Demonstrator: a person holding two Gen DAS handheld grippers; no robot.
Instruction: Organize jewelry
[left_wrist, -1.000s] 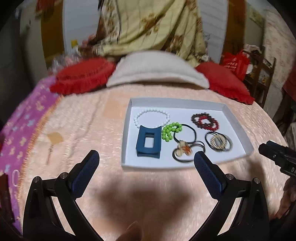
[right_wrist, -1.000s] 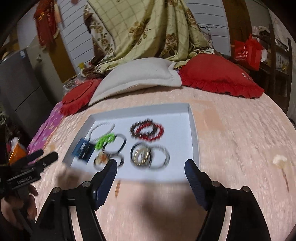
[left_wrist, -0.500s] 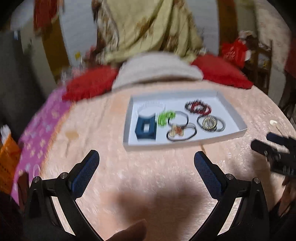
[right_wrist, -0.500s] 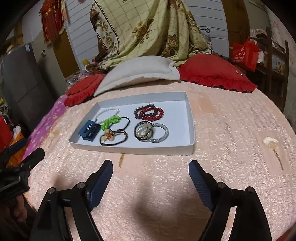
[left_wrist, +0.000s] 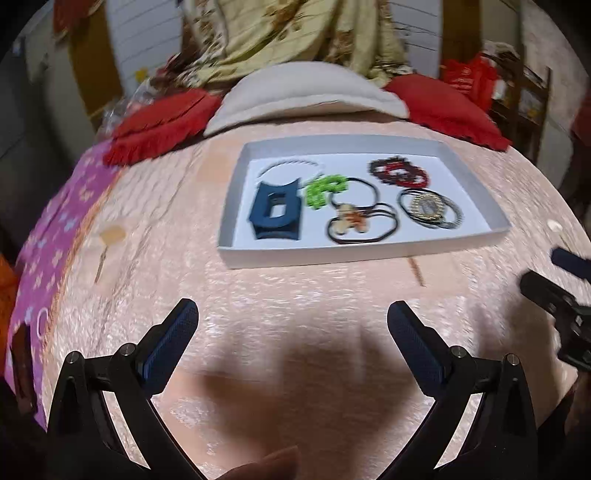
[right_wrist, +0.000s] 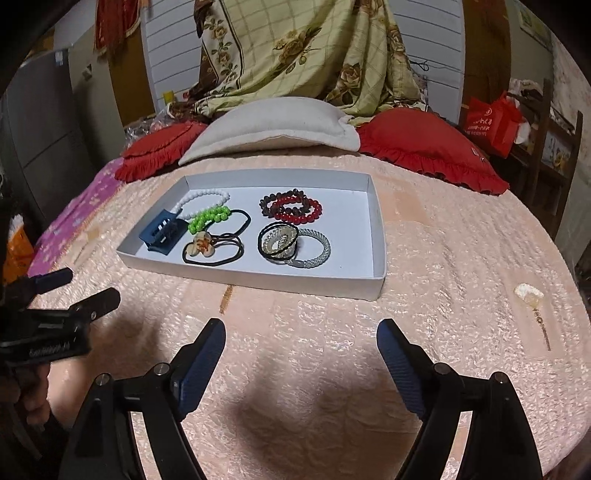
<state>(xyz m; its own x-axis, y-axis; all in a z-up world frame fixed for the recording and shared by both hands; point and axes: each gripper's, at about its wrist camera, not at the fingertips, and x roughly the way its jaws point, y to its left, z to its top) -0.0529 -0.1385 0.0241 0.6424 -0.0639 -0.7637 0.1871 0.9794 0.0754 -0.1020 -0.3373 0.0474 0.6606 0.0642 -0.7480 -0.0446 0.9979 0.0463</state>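
The right wrist view is sharp and shows the jewelry piece by piece in the white tray (right_wrist: 375, 221), which lies on the bed toward its head edge: a white bead bracelet (right_wrist: 203, 197) at the far left corner, a blue hair clip (right_wrist: 162, 234) at the near left with a green bead bracelet (right_wrist: 208, 218) just beside it, black hair ties carrying a flower ornament (right_wrist: 201, 247) in the near middle, dark red and bright red bead bracelets (right_wrist: 291, 208) overlapping at the far middle, and a silver mesh bangle (right_wrist: 314, 247) touching a gold-toned ring wrapped in black ties (right_wrist: 279, 240) nearer the front. The left wrist view is motion-blurred, so the same pieces smear, but it alone shows the purple flowered sheet (left_wrist: 48, 236) running far down the bed's left side. Only the right view shows a small pale trinket (right_wrist: 530, 293) lying on the cover at the right edge. The left gripper (left_wrist: 291, 323) has its fingers spread with nothing between them; the right gripper (right_wrist: 299, 341) likewise stands wide and empty over the near part of the bed. The pink crinkled bedcover (right_wrist: 443, 266) spreads under everything; a cream pillow (right_wrist: 273, 125) and red frilled cushions (right_wrist: 424, 147) line the head edge, with a floral blanket (right_wrist: 306, 48) heaped behind and a red bag (right_wrist: 491, 123) at the right.
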